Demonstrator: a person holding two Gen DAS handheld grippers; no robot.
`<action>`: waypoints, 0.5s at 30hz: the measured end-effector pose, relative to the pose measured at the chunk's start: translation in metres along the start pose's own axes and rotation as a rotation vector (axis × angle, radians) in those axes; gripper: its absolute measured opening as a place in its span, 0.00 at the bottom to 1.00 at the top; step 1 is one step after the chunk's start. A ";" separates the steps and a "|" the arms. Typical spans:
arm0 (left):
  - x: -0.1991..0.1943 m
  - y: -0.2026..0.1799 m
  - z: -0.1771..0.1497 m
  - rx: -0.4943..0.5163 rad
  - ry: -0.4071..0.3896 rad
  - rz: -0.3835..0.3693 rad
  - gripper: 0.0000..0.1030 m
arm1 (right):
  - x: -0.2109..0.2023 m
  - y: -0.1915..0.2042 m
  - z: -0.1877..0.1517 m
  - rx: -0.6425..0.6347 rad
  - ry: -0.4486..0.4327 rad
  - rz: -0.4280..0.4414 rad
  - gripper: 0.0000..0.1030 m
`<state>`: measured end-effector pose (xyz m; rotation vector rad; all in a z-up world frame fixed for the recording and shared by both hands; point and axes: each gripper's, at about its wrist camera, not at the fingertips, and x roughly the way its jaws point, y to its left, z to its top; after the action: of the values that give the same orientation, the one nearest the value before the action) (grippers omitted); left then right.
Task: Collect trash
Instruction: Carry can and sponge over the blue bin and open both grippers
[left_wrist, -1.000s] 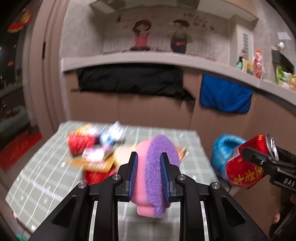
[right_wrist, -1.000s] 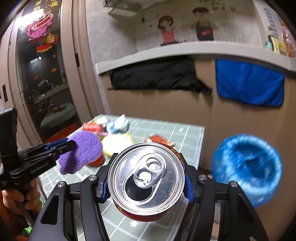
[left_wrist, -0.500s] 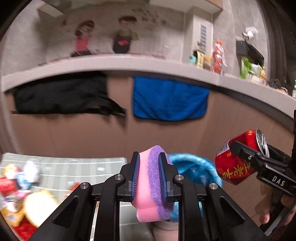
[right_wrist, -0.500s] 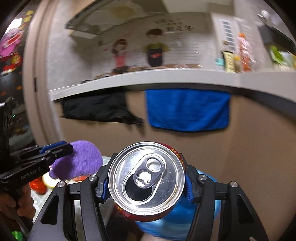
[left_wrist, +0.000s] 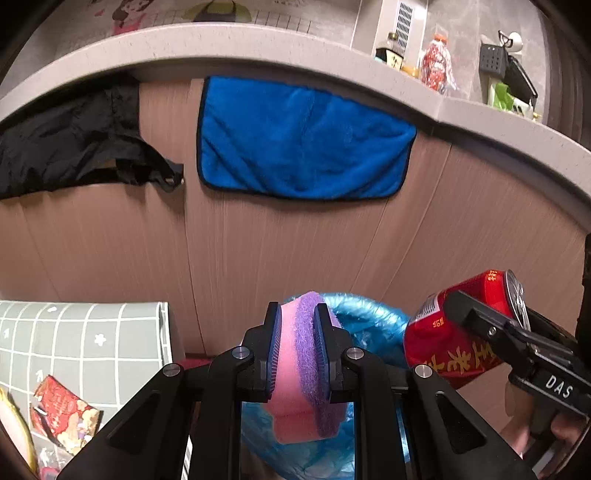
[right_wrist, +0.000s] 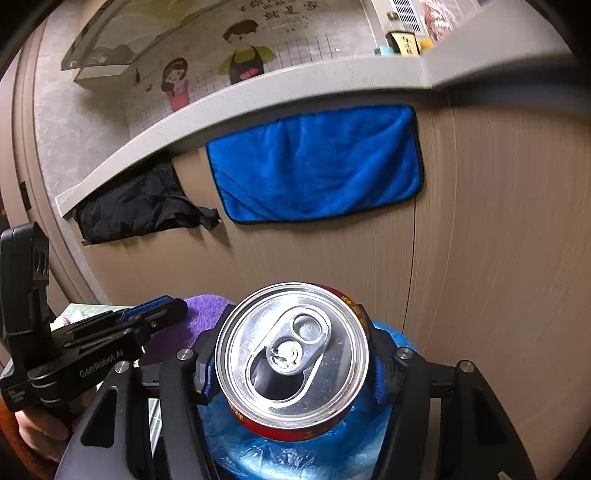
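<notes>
The left tongs (left_wrist: 297, 354) point forward and somewhat downward, above the blue-bagged bin (left_wrist: 369, 328). Their jaws are closing, and the blue pads already press both sides of a pink and purple sponge (left_wrist: 295, 391), which stands on edge between them, its top poking past the tips and its lower end hanging below. In the right wrist view these tongs come in from the left, the body lettered "GenRobot.AI", with a hand (right_wrist: 40, 424) gripping the handle low at the frame edge.

The right tongs (right_wrist: 291, 365) tilt down likewise and hold a red drink can (right_wrist: 291, 354) across its body at a middling width, the silver top facing the camera with the tab folded back over an open mouth. The can sits over the bin's rim. From the left wrist view the can lies slanted, top up and to the right, yellow Chinese characters running along its red side and a barcode patch near its base; the tongs' body there reads "DAS".

At lower left, the grey grid-patterned tabletop (left_wrist: 92, 332) carries a crumpled red wrapper (left_wrist: 62, 417). A blue towel (left_wrist: 303, 136) and a black cloth (left_wrist: 74, 144) hang from the ledge behind.
</notes>
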<state>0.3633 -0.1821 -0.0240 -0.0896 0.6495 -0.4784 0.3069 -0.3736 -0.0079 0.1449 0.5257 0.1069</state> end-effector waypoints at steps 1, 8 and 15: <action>0.004 0.001 -0.001 -0.002 0.010 -0.003 0.18 | 0.004 -0.003 -0.001 0.008 0.006 0.002 0.55; 0.018 0.005 -0.007 -0.023 0.046 -0.036 0.21 | 0.022 -0.013 -0.006 0.043 0.020 0.015 0.55; 0.006 0.016 0.005 -0.087 0.037 -0.098 0.48 | 0.022 -0.020 -0.011 0.059 -0.001 -0.003 0.74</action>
<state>0.3776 -0.1708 -0.0270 -0.1959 0.7045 -0.5475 0.3214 -0.3894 -0.0318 0.2013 0.5286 0.0882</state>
